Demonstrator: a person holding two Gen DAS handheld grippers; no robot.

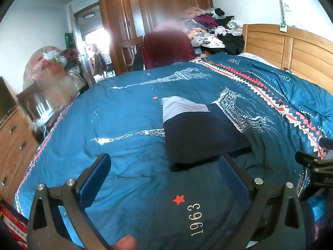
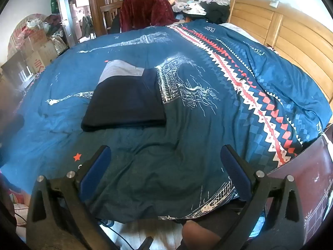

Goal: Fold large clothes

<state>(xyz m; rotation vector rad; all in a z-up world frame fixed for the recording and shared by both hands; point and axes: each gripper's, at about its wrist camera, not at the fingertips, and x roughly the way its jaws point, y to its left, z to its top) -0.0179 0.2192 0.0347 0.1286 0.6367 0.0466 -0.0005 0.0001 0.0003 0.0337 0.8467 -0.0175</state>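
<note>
A folded dark navy garment [image 1: 199,139] lies flat near the middle of the bed, on a blue duvet [image 1: 124,108] printed with white towers, a red star and "1963". A pale grey panel [image 1: 181,108] of the garment shows at its far end. The left claw [image 1: 166,177] hangs over the near part of the duvet with its blue-padded fingers [image 1: 94,179] spread wide apart — nothing between them, the garment just beyond. The right claw [image 2: 164,173] also stands wide apart and empty, above a rumpled stretch of duvet at the near edge of the bed, the garment [image 2: 127,102] farther off and to its left. A wooden headboard [image 1: 291,50] runs along the right; a heap of clothes [image 1: 212,27] sits at the far side — beside a wooden wardrobe [image 1: 149,6].
</note>
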